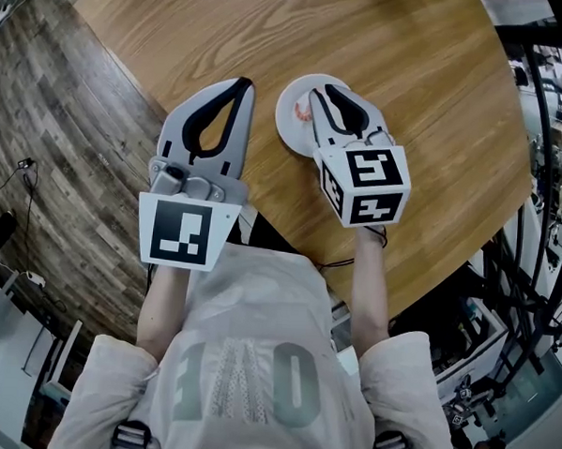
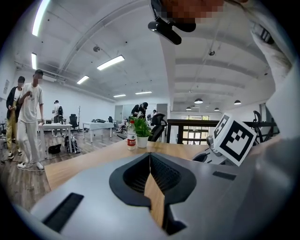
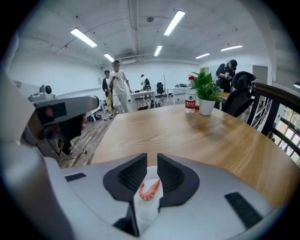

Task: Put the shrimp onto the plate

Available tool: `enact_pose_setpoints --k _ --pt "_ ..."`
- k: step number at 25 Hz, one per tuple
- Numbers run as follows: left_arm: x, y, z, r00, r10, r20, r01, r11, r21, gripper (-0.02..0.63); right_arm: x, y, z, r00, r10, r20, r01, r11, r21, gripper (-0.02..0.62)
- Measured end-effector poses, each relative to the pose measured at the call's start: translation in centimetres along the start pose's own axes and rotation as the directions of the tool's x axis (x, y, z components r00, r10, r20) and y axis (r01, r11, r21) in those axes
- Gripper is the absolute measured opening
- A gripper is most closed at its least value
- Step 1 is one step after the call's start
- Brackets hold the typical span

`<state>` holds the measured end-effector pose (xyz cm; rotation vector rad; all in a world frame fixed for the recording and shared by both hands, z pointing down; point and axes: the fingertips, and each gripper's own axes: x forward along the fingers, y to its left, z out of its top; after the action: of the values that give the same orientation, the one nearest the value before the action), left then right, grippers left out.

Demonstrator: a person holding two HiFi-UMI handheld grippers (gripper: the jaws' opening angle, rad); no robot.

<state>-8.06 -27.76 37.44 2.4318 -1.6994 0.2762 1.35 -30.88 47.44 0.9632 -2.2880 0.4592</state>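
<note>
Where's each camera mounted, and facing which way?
Head view: on the person's head, steeply down at the round wooden table, forearms, left gripper, right gripper.
Left gripper view: on that gripper, across the table; shut jaws, right gripper alongside.
Right gripper view: on that gripper, across the table; parted jaws above orange shrimp on white round plate.
Shared: both gripper views see the green potted plant.

Wooden table point(image 1: 428, 114) standing before me on dark plank floor point(image 1: 67, 189); pale grain running across top; white plate point(image 1: 289, 116) lying flat on it, close to my edge; bottle with red label point(image 3: 190, 97) and potted green plant point(image 3: 205, 98) standing upright, just beside each other, toward far edge.
</note>
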Motion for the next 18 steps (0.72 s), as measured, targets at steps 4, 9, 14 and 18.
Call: enact_pose_setpoints --k 4,9,14,18 --pt "-0.7 -0.1 1.6 0.999 -0.015 0.036 0.014 1.000 0.015 0.011 -3.0 0.4 3.9 0.983 -0.062 0.170 0.059 0.998 0.022 0.071" --pt "-1.7 -1.0 5.5 0.990 -0.069 0.125 0.061 0.996 0.070 0.011 -9.0 0.4 9.8 0.886 -0.173 0.430 0.153 0.985 0.081 0.060" --pt "-3.7 -1.7 9.3 0.973 -0.115 0.202 0.097 0.991 0.096 0.011 -15.0 2.3 12.9 0.760 -0.246 0.602 0.248 0.965 0.081 0.043" --pt "-5.4 -1.8 12.3 0.954 -0.138 0.267 0.110 0.987 0.117 0.011 -18.8 4.2 13.5 0.675 -0.290 0.678 0.316 0.944 0.089 0.031"
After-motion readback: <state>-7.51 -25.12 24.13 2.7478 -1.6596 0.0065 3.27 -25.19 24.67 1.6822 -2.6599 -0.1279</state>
